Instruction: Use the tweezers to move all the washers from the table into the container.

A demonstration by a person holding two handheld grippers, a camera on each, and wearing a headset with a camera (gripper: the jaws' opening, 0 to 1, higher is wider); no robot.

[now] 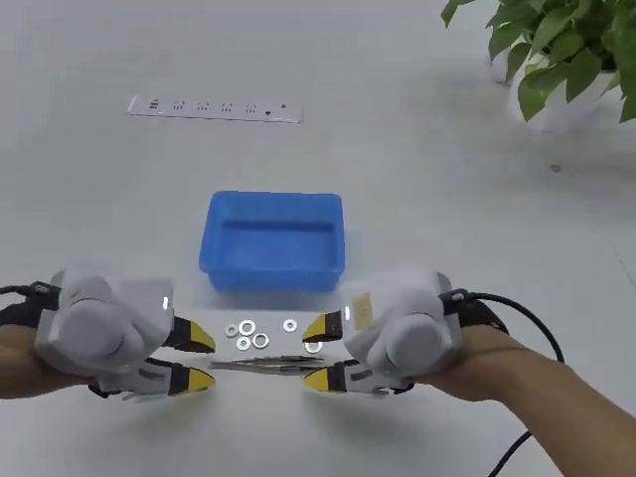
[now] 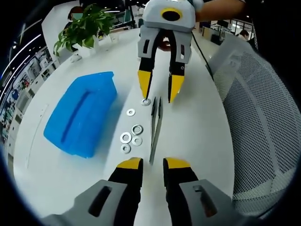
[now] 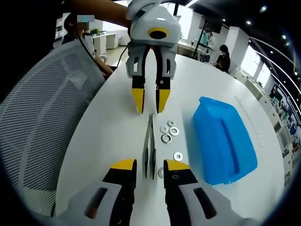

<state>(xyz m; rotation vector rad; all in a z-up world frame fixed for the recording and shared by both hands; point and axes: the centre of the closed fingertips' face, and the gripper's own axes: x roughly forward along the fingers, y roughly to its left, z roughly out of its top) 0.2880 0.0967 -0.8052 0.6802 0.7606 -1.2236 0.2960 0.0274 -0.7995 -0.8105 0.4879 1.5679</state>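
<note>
The left gripper (image 1: 199, 358) has its jaws spread wide and holds nothing. The right gripper (image 1: 318, 355) is spread too, and it is empty. They face each other, one at each end of the tweezers (image 1: 263, 365).

The tweezers lie flat on the table (image 1: 417, 199), in line with the gap of each gripper. The washers (image 1: 246, 335), about six of them, lie just past the tweezers. Four are in a small bunch, and one is right by a jaw of the right gripper. Further past the tweezers, beyond the washers, sits the blue tub (image 1: 273, 238). I see no washer in it, so I think the job is only starting.

The step now looks like picking up the tweezers. One gripper needs to close on them softly, so they can pinch a washer after that.

The table is white and smooth. A power strip (image 1: 214, 107) lies far behind the tweezers, past the tub. A green plant (image 1: 556, 45) stands off to the right. A mesh chair (image 3: 56, 103) is on the near side of the tweezers.
</note>
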